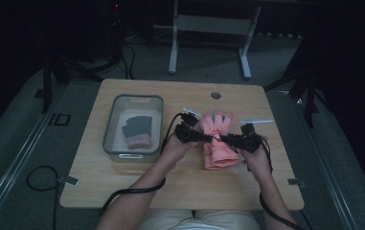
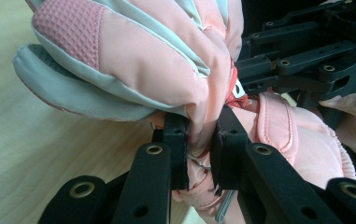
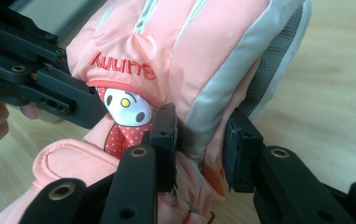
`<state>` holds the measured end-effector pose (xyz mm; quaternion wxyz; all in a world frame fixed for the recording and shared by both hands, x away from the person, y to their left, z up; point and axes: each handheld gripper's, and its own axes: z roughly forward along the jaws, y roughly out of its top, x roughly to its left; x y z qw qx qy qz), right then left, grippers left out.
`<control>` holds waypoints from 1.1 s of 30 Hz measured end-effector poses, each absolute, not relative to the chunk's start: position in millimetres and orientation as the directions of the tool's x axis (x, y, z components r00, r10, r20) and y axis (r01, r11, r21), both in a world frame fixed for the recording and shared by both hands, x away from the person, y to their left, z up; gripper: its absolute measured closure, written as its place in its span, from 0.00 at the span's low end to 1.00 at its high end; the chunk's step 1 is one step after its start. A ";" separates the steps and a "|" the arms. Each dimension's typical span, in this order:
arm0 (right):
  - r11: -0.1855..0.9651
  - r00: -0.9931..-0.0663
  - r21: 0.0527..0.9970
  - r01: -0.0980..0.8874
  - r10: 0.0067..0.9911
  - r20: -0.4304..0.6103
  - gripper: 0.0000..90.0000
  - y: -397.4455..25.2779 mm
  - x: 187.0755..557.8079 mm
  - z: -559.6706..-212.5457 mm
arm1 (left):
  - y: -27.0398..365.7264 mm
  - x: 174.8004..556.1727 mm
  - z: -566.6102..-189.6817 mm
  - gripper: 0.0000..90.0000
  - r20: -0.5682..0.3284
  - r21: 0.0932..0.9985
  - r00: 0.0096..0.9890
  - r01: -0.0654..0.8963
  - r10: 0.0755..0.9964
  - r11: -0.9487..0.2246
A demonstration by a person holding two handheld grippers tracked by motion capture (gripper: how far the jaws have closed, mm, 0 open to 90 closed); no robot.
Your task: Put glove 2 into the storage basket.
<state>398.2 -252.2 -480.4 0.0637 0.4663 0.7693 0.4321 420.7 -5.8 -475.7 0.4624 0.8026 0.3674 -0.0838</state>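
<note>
A pink padded glove [image 1: 221, 152] lies at the table's middle, fingers pointing away from me, seemingly stacked on a second pink glove. My left gripper [image 1: 210, 138] reaches in from the left and is shut on a fold of the pink fabric [image 2: 143, 60] near the wrist. From the right, my right gripper [image 1: 224, 139] has its jaws clamped on the glove's grey-trimmed side edge [image 3: 213, 93]. A cartoon patch [image 3: 124, 105] and red stitched lettering sit beside the right jaws. Both grippers meet almost tip to tip over the glove.
A grey plastic bin [image 1: 108, 129] stands left of the gloves and holds a dark grey glove with a pink cuff [image 1: 137, 130]. The wooden table [image 1: 180, 187] has a round hole [image 1: 216, 95] at the back. Black cables trail off the front edge.
</note>
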 end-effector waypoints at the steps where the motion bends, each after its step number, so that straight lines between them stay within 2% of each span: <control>1: 0.189 -0.566 0.736 0.650 0.767 0.302 0.76 -248.6 398.3 -472.6 | -1.6 419.8 -468.1 0.87 -0.471 0.689 0.716 0.663 0.515 -0.292; 13: 0.199 -0.607 0.777 0.597 0.745 0.276 0.76 -219.5 405.4 -434.1 | 28.6 418.7 -425.7 0.87 -0.421 0.720 0.719 0.635 0.553 -0.279; 22: 0.225 -0.637 0.789 0.572 0.728 0.254 0.77 -195.6 411.9 -417.0 | 53.3 417.1 -409.8 0.87 -0.411 0.728 0.700 0.638 0.584 -0.253; 33: 0.284 -0.702 0.799 0.530 0.675 0.226 0.77 -142.1 424.4 -396.5 | 105.7 409.1 -392.4 0.87 -0.403 0.740 0.656 0.644 0.638 -0.195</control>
